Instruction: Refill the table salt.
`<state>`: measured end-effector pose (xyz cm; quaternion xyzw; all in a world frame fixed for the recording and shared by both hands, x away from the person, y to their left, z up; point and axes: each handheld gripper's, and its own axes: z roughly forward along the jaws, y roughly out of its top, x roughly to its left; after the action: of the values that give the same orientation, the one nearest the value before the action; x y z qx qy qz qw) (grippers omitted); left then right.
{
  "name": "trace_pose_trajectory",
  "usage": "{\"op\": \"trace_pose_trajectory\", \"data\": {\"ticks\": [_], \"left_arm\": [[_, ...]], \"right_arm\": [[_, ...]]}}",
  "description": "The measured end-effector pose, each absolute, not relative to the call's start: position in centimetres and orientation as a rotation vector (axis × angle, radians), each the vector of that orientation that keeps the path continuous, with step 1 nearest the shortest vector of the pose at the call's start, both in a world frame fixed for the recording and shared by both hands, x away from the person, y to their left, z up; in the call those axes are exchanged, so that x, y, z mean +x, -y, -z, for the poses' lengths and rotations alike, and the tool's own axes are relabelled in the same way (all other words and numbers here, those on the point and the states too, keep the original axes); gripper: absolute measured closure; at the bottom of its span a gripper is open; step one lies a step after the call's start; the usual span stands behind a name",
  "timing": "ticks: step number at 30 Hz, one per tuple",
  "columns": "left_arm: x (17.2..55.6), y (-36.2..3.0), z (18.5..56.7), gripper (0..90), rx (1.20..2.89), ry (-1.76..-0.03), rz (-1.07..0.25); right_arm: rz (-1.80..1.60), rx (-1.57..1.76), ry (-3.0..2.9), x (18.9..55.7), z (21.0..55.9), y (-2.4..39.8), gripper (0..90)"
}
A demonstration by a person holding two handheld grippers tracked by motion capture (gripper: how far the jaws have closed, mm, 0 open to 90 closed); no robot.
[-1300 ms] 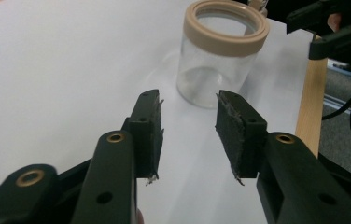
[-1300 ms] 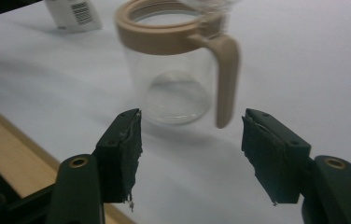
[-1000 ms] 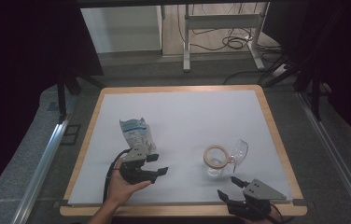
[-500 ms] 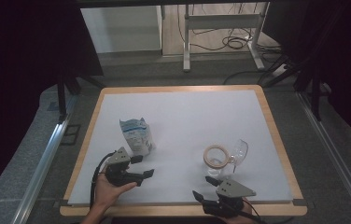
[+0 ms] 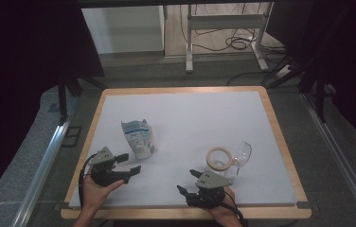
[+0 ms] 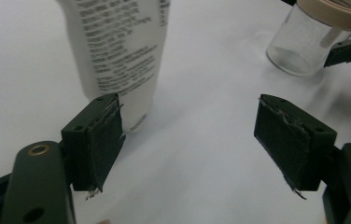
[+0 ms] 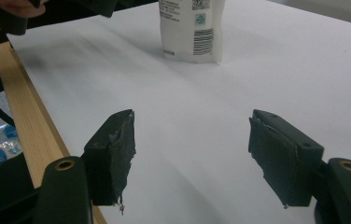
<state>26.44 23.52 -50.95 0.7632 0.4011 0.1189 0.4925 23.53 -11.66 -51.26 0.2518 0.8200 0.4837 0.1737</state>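
The left hand-held gripper (image 5: 129, 163) sits low over the near-left part of the bench (image 5: 190, 118), close to the wooden rim there. Its jaws have just been opening and stand wide with nothing between them. Just beyond its tips stands the white pouch (image 5: 138, 138), upright, a sliver of white surface between pouch and jaws. Past the pouch the sheet runs bare all the way to the far edge, plenty of room. Moving right, a broad empty stretch lies between the two hands. The right hand-held gripper (image 5: 189, 181) hovers right at the near edge, jaws spread and empty, pointing back toward the left. Just behind it the clear jar (image 5: 235, 156) lies on its side, tan-rimmed mouth facing the near side, well in from the right rim.
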Motion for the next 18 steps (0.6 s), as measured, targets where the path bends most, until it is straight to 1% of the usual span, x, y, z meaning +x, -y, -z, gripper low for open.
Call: {"op": "trace_pose_trajectory", "data": {"ticks": [11,15,18], "left_arm": [[27.5,-24.6,49.9,26.3,1.796,-1.011,-0.316],[28.8,-24.8,49.3,27.5,1.767,-1.019,-0.318],[29.8,-24.8,49.0,30.0,1.759,-1.026,-0.31]], "right_arm": [[-1.356,0.731,-2.342,24.3,51.7,11.4,32.5],[-1.357,0.733,-2.336,24.4,51.7,11.7,32.5],[-1.354,0.737,-2.329,24.5,51.6,11.9,32.5]]}}
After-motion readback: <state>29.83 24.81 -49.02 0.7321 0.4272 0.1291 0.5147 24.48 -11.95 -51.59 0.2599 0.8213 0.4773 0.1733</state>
